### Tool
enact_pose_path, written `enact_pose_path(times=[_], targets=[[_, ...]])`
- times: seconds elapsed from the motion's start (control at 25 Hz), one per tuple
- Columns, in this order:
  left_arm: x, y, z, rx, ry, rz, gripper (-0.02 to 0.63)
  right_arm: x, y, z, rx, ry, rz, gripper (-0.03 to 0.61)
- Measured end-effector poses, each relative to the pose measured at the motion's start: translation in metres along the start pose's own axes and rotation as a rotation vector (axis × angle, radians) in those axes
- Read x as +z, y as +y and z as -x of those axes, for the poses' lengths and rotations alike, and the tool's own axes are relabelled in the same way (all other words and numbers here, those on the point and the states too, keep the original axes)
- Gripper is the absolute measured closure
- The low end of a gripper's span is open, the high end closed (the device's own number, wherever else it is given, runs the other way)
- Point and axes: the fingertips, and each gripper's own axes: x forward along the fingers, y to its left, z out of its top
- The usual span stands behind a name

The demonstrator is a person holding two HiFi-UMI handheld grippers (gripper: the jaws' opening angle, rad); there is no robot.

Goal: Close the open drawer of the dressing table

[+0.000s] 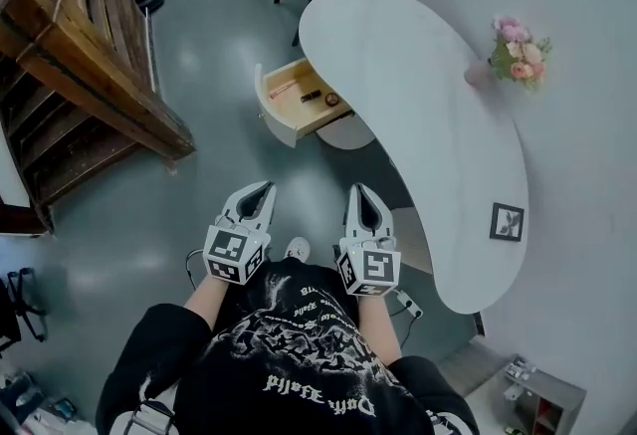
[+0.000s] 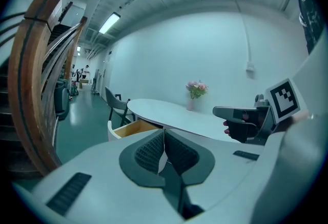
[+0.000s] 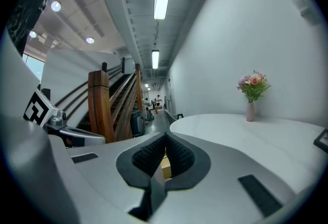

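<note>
Head view: the open drawer juts from under the dressing table's white worktop, straight ahead of both pairs of jaws and well apart from them. The left gripper and right gripper each have their jaws pressed together, pinching nothing. The drawer looks like a rigid wooden box with a curved white front, probably light and easy to slide. Press on the middle of that front, gently, since small loose items lie inside.
</note>
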Motion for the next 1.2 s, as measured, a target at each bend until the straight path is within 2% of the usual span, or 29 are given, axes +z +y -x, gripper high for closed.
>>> enact_pose_path(times=[0.4, 0.76, 1.2], targets=[[0.003, 0.015, -0.026, 0.019, 0.018, 0.019, 0.591, -0.005, -0.003, -0.025, 0.044, 0.030, -0.012, 0.552], [0.010, 0.097, -0.044, 0.109, 0.027, 0.053, 0.591, -0.003, 0.019, -0.083, 0.072, 0.093, 0.022, 0.552], [0.018, 0.178, -0.109, 0.002, 0.122, 0.011, 0.591, 0.010, 0.032, -0.185, 0.004, 0.117, -0.011, 0.552]])
